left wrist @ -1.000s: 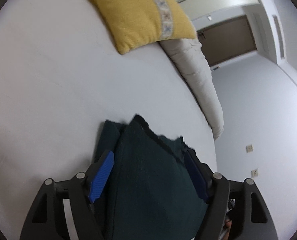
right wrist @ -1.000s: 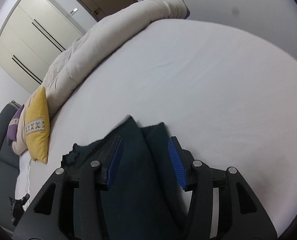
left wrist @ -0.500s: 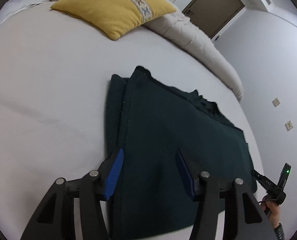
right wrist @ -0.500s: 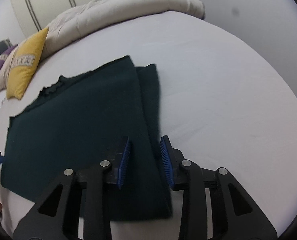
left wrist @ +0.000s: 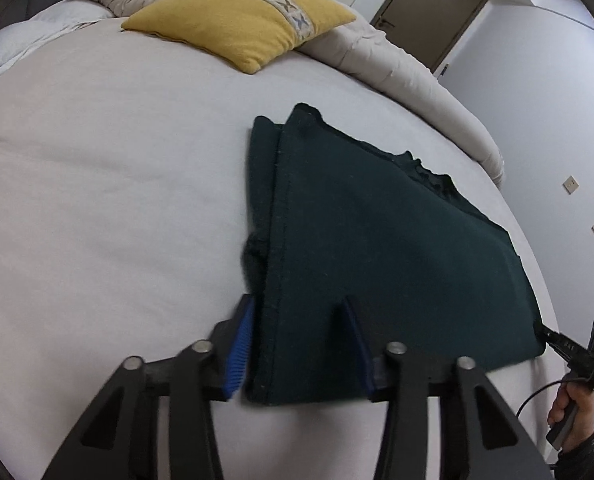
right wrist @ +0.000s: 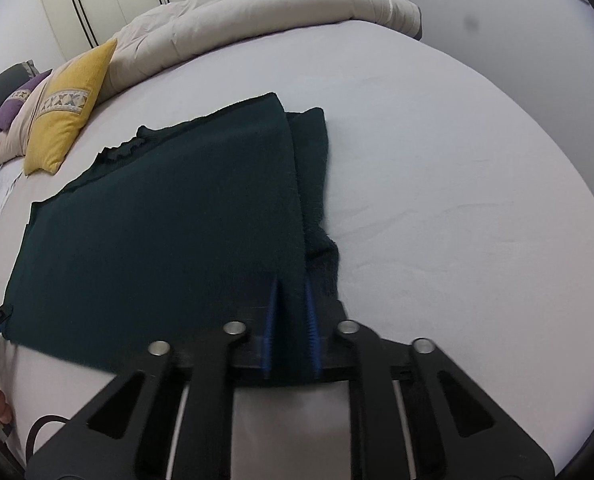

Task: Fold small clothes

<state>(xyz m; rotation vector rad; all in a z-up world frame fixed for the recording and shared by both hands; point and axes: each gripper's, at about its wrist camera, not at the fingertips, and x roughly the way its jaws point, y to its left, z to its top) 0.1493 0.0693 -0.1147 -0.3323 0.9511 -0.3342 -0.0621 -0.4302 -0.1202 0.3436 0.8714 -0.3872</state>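
Observation:
A dark green garment (left wrist: 377, 240) lies folded flat on the white bed sheet (left wrist: 97, 200), its sleeve edge tucked under along one side. My left gripper (left wrist: 301, 312) stands at the near left corner with its blue pads wide apart around the cloth edge. In the right wrist view the same garment (right wrist: 169, 216) spreads to the left, and my right gripper (right wrist: 291, 288) has its blue pads pinched on the near right corner fold.
A yellow cushion (left wrist: 241, 20) and a rolled beige duvet (left wrist: 409, 76) lie at the far side of the bed. A wall (left wrist: 537, 100) runs along the right. The right gripper's body (left wrist: 577, 352) shows at the garment's far corner.
Both grippers have pulled back and lowered the garment flat onto the bed. The right gripper's pads have closed in on the corner fold; the left pads stay apart.

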